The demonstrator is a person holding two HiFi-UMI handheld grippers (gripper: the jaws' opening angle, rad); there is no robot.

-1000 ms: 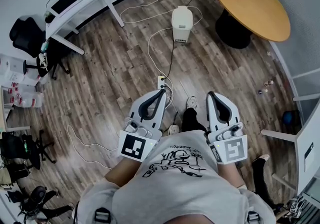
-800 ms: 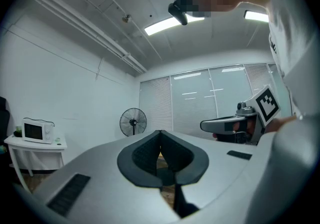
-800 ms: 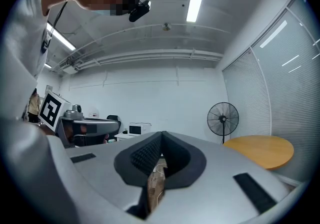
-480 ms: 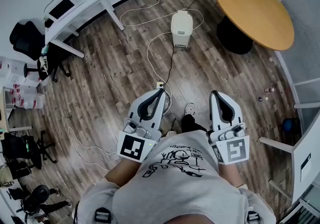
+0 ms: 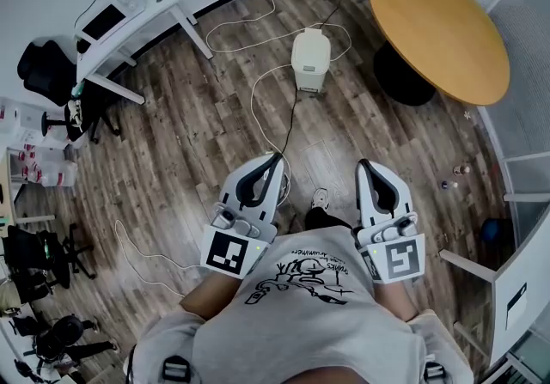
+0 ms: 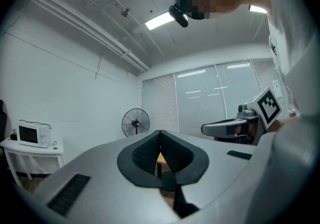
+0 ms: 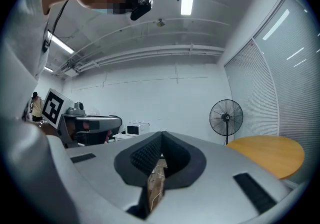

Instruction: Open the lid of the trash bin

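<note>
The trash bin (image 5: 310, 60) stands on the wooden floor (image 5: 189, 133), near the left of the round table (image 5: 438, 21), and its lid is down. Against the picture of one second ago, the bin now sits a little lower in the head view, so nearer to the two grippers, though still well apart from them. A white cable (image 5: 256, 86) runs on the floor from the bin toward the person. The left gripper (image 5: 277, 159) and the right gripper (image 5: 364, 164) are side by side as before and point toward the bin. Both have their jaws pressed together, with nothing between.
</note>
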